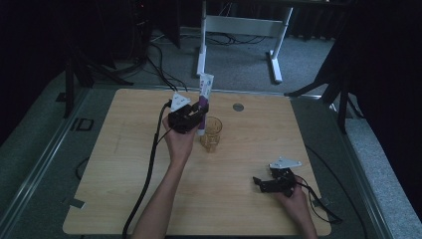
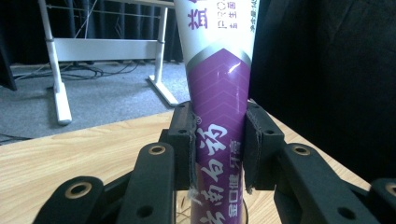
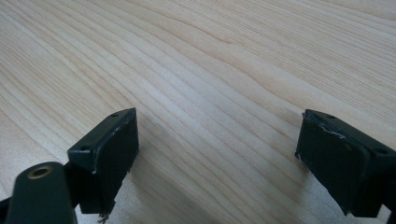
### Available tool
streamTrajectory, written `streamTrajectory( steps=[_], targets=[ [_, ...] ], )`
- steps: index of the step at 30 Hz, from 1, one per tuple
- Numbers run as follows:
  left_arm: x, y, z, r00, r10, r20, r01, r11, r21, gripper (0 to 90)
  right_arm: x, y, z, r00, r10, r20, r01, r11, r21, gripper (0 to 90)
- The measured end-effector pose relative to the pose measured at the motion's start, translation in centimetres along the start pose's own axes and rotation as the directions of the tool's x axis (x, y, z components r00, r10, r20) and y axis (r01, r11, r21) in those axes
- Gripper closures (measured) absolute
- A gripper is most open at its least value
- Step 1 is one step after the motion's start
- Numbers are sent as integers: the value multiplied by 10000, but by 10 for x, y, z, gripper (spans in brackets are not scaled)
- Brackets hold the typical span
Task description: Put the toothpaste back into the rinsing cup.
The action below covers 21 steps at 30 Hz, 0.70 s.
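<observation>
— Nearest: right gripper [image 1: 263, 183], low at the table's [image 1: 249, 149] right front, jaws spread wide over bare wood.

— Left gripper [image 2: 218, 149]?

— Pinching the toothpaste tube [image 2: 219, 93] at mid-body, pads pressed on both sides.

— Long axis?

— Upright, slightly tilted; flat crimped end up, lower end over the amber glass cup [image 1: 211, 133], mid-table.

— Writing?

— Purple-and-white label, Chinese characters, "PRO" partly legible.

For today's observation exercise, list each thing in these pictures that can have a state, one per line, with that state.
Toothpaste tube: upright, clamped between the left gripper's fingers, its lower end at the glass cup.
Glass cup: upright on the table, amber-tinted.
Left gripper: shut on the tube.
Right gripper: open, nothing between its fingers, low over the bare table.
</observation>
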<state>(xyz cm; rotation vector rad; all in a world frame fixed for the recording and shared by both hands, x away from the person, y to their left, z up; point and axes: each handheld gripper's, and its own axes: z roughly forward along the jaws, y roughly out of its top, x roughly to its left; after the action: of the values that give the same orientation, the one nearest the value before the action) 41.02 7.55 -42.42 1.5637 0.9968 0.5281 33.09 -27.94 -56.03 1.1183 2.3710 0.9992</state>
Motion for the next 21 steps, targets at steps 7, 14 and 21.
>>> streamTrajectory(
  steps=[7,14,21],
  targets=[
    [-2,1,7,10000,-31,94,33,9999,-155,683,0,0,0,10000,-2,3,2,10000,-2,126],
    [0,3,12,9998,-109,164,115,9993,-357,682,0,0,0,10000,0,0,0,10000,2,126],
    [-1,4,21,9992,98,377,-81,9989,-472,681,0,0,0,10000,0,1,0,10000,2,126]
  ],
)
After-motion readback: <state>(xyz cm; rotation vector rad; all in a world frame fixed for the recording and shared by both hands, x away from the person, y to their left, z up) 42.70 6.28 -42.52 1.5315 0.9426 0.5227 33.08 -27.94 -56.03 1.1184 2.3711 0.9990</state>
